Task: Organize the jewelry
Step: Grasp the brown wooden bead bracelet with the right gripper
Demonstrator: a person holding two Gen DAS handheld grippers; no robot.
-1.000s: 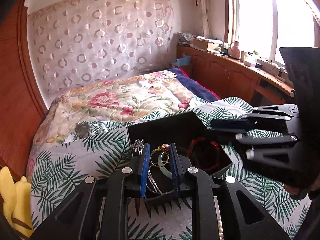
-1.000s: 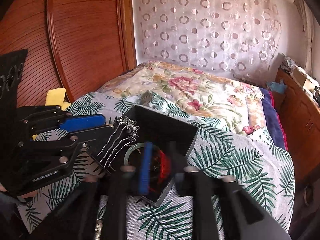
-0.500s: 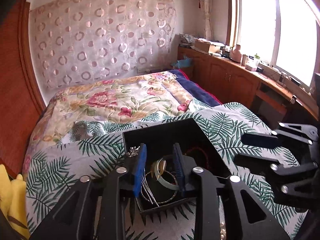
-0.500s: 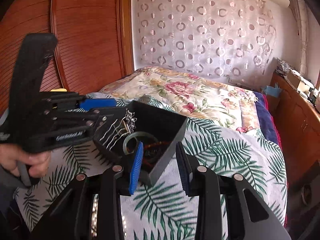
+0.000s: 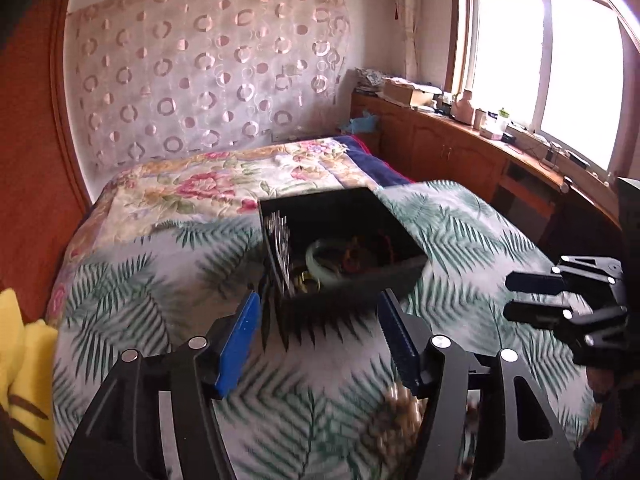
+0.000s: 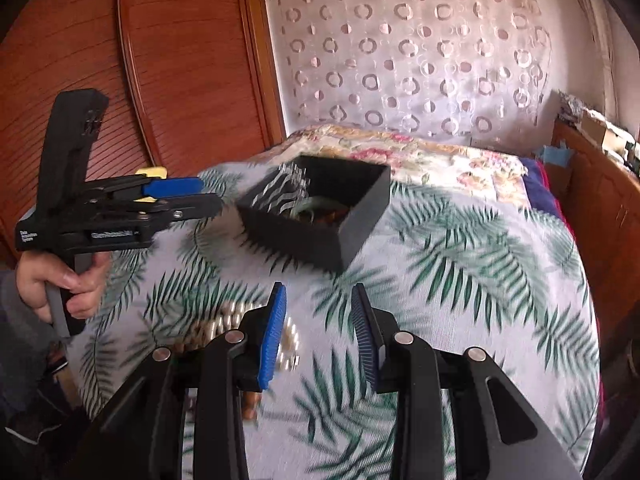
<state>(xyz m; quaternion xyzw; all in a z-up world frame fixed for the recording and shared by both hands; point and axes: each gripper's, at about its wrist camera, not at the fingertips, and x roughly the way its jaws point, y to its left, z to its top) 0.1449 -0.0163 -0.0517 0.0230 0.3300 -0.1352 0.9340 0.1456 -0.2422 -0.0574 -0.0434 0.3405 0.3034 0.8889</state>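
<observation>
A black open jewelry box (image 5: 362, 280) sits on the palm-leaf bedspread; it also shows in the right wrist view (image 6: 352, 224). Inside lie a pale green bangle (image 5: 320, 254), a silver hair comb (image 5: 280, 240) and dark red beads (image 5: 390, 246). My left gripper (image 5: 316, 340) is open and empty, just short of the box's near wall. My right gripper (image 6: 320, 332) is open and empty, farther back from the box. A pearl necklace (image 6: 224, 324) lies on the bedspread beside its left finger; it also shows blurred in the left wrist view (image 5: 404, 408).
The bed runs back to a floral quilt (image 5: 224, 184) and a curtained wall. A wooden wardrobe (image 6: 160, 60) stands to the left, and wooden cabinets (image 5: 460, 152) under the window to the right. A yellow plush (image 5: 24, 364) lies at the bed's left edge.
Both grippers have drawn back from the box. The left gripper, which held a ring over the box, has opened wide and is empty. The right gripper has moved back over the pearls.
</observation>
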